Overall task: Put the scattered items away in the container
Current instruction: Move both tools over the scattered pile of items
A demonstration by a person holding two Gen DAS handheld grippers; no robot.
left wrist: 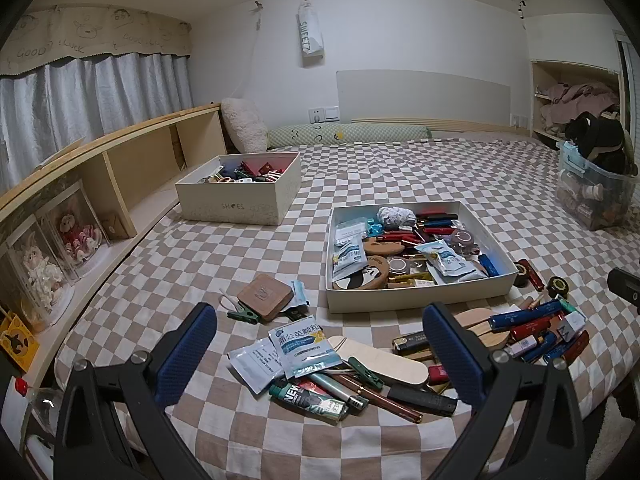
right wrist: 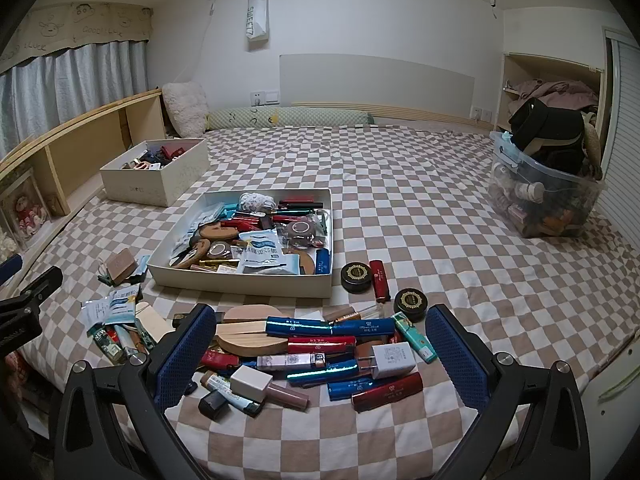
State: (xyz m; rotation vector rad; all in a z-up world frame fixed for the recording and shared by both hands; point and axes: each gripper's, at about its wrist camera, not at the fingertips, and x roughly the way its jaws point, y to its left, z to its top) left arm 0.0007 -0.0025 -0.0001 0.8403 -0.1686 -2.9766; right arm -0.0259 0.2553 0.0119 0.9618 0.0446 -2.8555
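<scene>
Both my left gripper point(left wrist: 320, 354) and right gripper point(right wrist: 322, 350) hang spread and empty, each straddling loose clutter short of the tray point(right wrist: 256, 283), ready to pick.

Your left claw point(left wrist: 320, 350), a black, matte, wishbone-shaped frame, carries two fingers point(left wrist: 188, 354) faced with blue, finely dimpled rubber pads. Round silver screws point(left wrist: 140, 357) pin each finger to its curved black arm. Your right claw point(right wrist: 320, 350) is built the same: black frame, blue textured pads point(right wrist: 456, 354), silver screw heads point(right wrist: 502, 358).
</scene>
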